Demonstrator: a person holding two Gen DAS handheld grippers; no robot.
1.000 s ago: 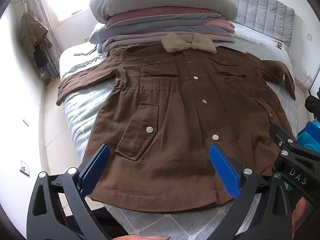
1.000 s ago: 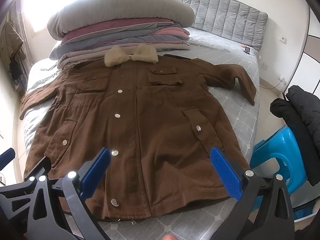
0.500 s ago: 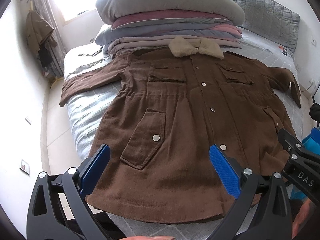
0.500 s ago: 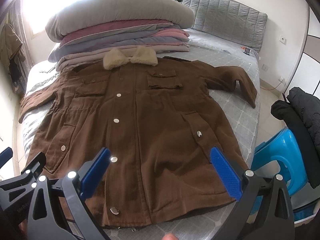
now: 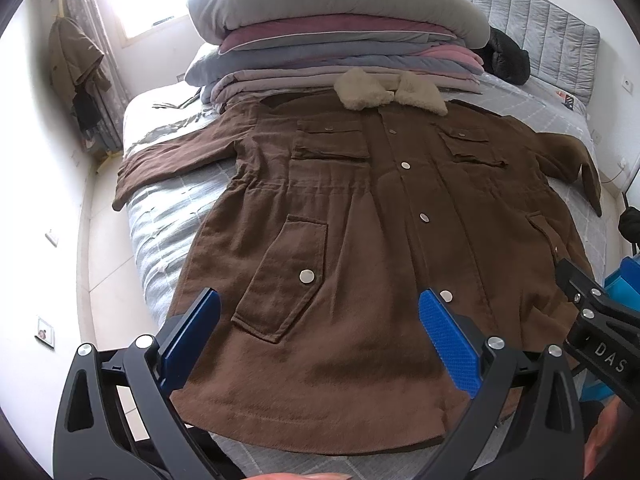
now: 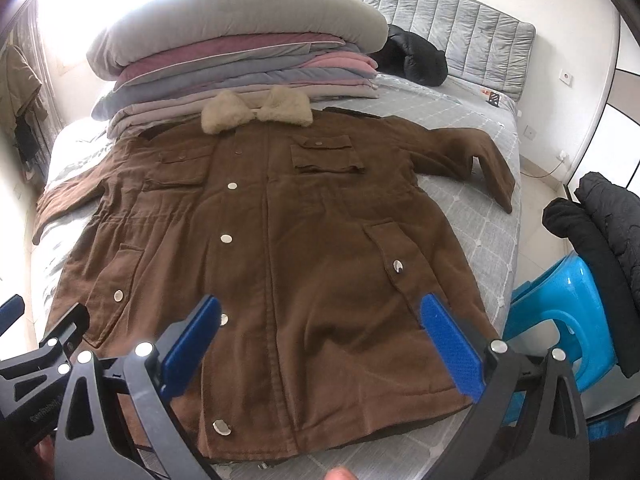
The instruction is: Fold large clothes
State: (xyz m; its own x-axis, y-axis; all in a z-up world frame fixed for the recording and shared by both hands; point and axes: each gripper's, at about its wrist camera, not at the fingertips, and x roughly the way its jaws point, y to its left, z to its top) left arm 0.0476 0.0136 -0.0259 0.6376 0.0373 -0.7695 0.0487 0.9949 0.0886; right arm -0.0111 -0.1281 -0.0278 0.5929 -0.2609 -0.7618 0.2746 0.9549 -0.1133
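We find the left gripper [image 5: 320, 344] and the right gripper [image 6: 320, 344] both spread wide and holding nothing, poised above the hem of the brown coat [image 5: 360, 248]. The coat lies flat, buttoned, front up on the grey bed [image 5: 168, 216], collar touching the stacked bedding [image 5: 328, 44]. Dark garments [image 6: 600, 232] rest on the blue stool [image 6: 560, 312] beside the bed.

You stand in a home bedroom: a bed [image 6: 496, 184] with padded headboard [image 6: 460, 20], stacked quilts [image 6: 240, 52], curtained window [image 5: 132, 4].

Brown coat [image 5: 360, 248], grey checked bedsheet [image 6: 476, 220]
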